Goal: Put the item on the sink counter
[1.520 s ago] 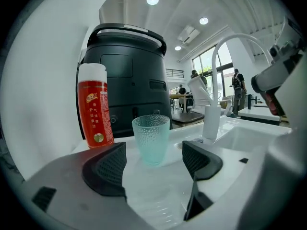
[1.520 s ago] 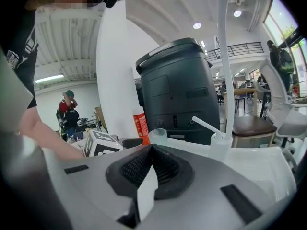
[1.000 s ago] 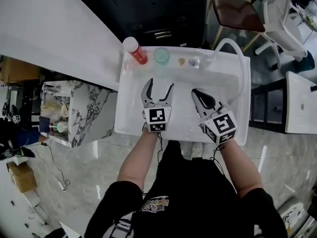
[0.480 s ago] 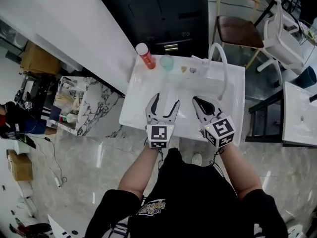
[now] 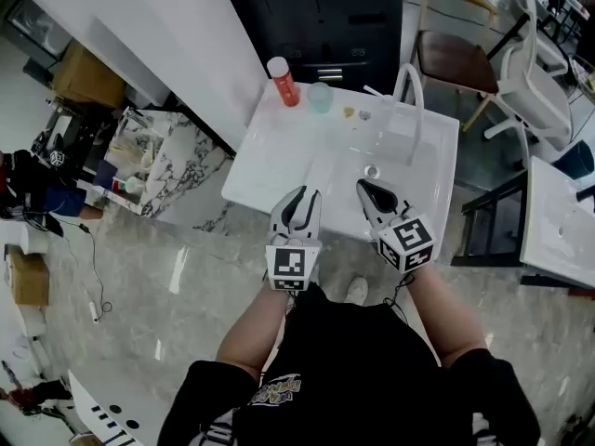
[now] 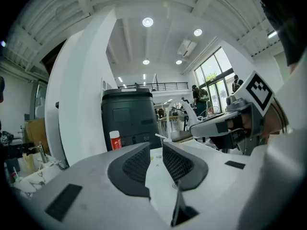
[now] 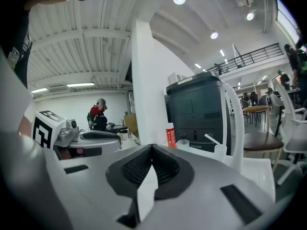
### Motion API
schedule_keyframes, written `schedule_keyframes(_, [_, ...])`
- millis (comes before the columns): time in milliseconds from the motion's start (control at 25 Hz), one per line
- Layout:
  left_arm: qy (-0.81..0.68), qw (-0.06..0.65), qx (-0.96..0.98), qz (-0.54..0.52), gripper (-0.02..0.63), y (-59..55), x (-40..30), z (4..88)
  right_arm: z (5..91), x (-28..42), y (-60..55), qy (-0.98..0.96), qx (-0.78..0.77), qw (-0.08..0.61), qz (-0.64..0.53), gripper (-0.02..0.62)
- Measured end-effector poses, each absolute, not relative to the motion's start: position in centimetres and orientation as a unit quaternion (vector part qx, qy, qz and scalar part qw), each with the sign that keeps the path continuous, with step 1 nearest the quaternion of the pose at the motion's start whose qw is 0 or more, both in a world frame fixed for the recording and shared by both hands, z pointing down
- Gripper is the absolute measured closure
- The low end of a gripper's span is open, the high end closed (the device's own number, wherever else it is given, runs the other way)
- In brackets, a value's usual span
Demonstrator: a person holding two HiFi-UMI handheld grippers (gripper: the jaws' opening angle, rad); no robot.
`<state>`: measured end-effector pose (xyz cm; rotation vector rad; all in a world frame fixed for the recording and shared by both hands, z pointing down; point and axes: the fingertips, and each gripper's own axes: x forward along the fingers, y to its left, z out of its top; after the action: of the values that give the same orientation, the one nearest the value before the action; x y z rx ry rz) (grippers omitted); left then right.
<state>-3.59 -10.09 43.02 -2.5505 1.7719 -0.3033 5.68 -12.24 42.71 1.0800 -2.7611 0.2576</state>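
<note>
Left hand-held gripper (image 5: 307,194): jaws just closed from wide to slim gap, nothing between. Right hand-held gripper (image 5: 362,186): pressed together, empty. Both pulled back from white sink surface (image 5: 265,170). Red white-capped plastic bottle (image 5: 283,82) stands at its back-left corner; placement likely done.

Polished grey stone floor (image 5: 186,277); white partition wall (image 5: 167,26); tall black cabinet (image 5: 316,12); wooden chair with brown seat (image 5: 456,59); white beamed ceiling (image 6: 120,13) with round recessed lamps (image 6: 147,22); tall glazed windows (image 6: 217,78).

An open-plan commercial hall, not a home: a white freestanding sink counter (image 5: 265,170) on glossy grey marble floor (image 5: 186,268), brown-seated chairs (image 5: 456,63) far right, a black mezzanine railing (image 6: 158,86).
</note>
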Motion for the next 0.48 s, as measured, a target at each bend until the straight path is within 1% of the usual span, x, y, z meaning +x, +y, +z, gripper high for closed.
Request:
schedule_keyframes(120, [0.564,-0.002,-0.82,-0.099,0.566,-8.4,-4.4,43.0,43.1,4.3,-11.5,-0.927,0.353,0.085,0.089,0.541])
schedule_keyframes(160, [0.563,-0.009,-0.821,-0.099,0.574,-7.9,-4.7,43.1,43.2,3.8,-11.3,-0.928,0.35,0.085,0.091,0.541])
schedule_keyframes(320, [0.559,-0.032,-0.823,-0.091,0.581,-6.2,-6.6,43.2,43.6,1.1,-10.6,-0.931,0.342,0.086,0.095,0.541])
schedule_keyframes(480, [0.554,-0.041,-0.828,-0.083,0.581,-5.4,-8.9,43.0,43.7,-1.9,-10.1,-0.93,0.344,0.087,0.097,0.541])
